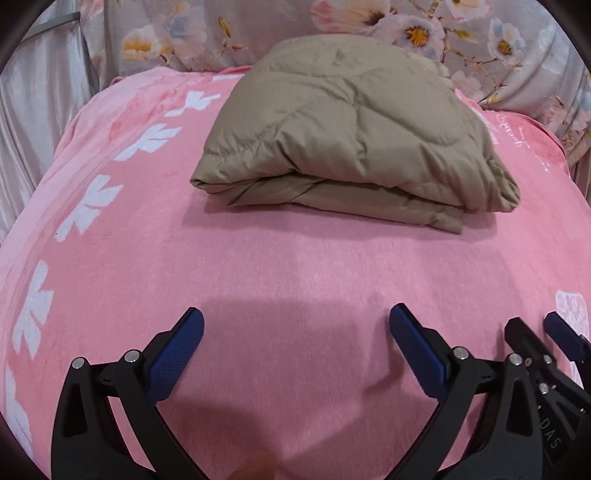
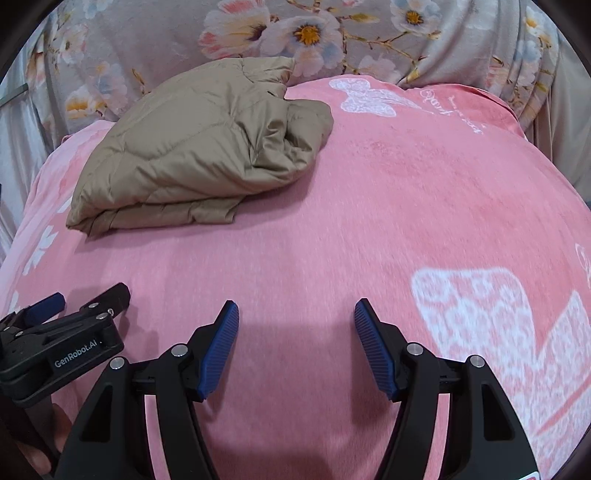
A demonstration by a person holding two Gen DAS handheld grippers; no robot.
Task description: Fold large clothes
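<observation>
A tan quilted puffer jacket (image 1: 343,136) lies folded into a thick bundle on the pink blanket (image 1: 258,280), toward the far side. In the right wrist view the same jacket (image 2: 199,155) sits at the upper left. My left gripper (image 1: 295,332) hovers over bare blanket well short of the jacket, its blue pads (image 1: 177,354) spread wide with nothing between them. My right gripper (image 2: 296,325) is likewise open over the blanket (image 2: 332,221) and holds nothing. Each gripper shows at the edge of the other's view: the right one (image 1: 535,339) and the left one (image 2: 74,306).
The blanket carries white leaf and butterfly prints (image 2: 491,317). Behind the bed hangs a grey floral fabric (image 2: 295,33). A pale satin drape (image 1: 33,122) falls along the left side. Part of a hand (image 2: 44,435) shows at the lower left of the right wrist view.
</observation>
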